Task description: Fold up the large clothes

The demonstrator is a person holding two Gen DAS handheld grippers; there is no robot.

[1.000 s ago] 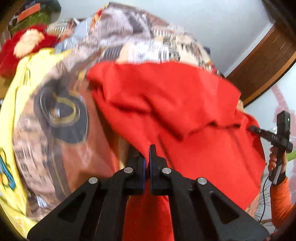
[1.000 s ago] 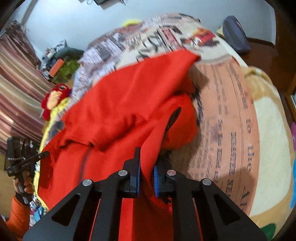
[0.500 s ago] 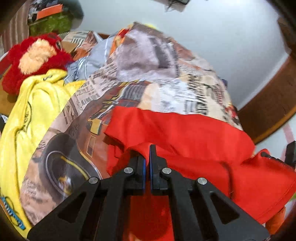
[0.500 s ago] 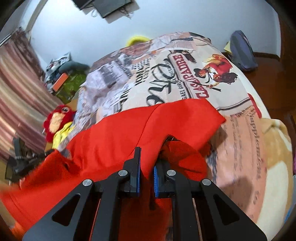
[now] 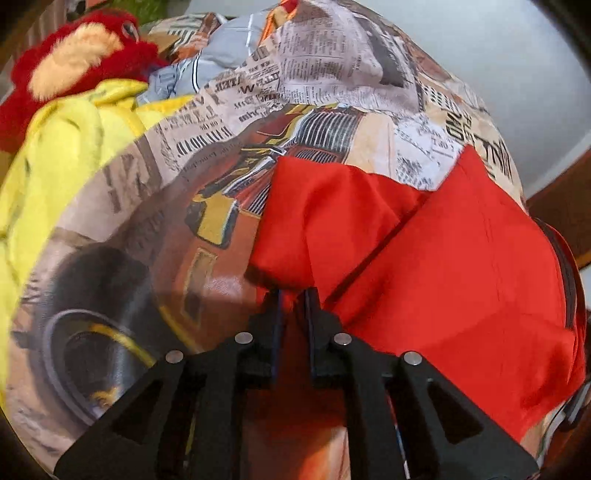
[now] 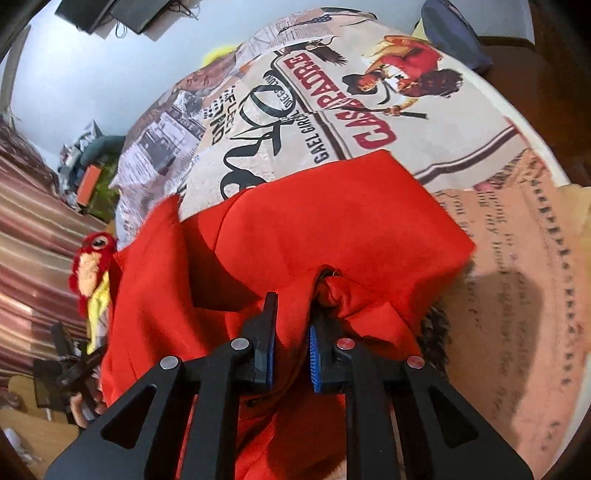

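A red garment (image 5: pixel 461 258) lies folded over on the printed bed cover (image 5: pixel 129 240). My left gripper (image 5: pixel 293 295) points down at its left corner. Its jaws are opening: the pads stand a little apart, with the thin red edge loose between them. In the right wrist view the same red garment (image 6: pixel 332 221) is spread ahead, with a bunched fold near the tips. My right gripper (image 6: pixel 291 306) still has a thick wad of that cloth filling the gap between its blue pads, and its jaws are starting to open. The left gripper (image 6: pixel 70 365) shows at the lower left, in a hand.
A yellow garment (image 5: pixel 62 147) and a red plush toy (image 5: pixel 81 48) lie at the bed's left side, with grey cloth behind them. A dark bag (image 6: pixel 454 33) sits on the wooden floor beyond the bed. Striped curtains (image 6: pixel 29 229) hang at the left.
Both grippers have moved forward and down over the bed, carrying the red garment's edge over and laying it flat. The left jaws have parted from shut; the right gap has widened slightly.
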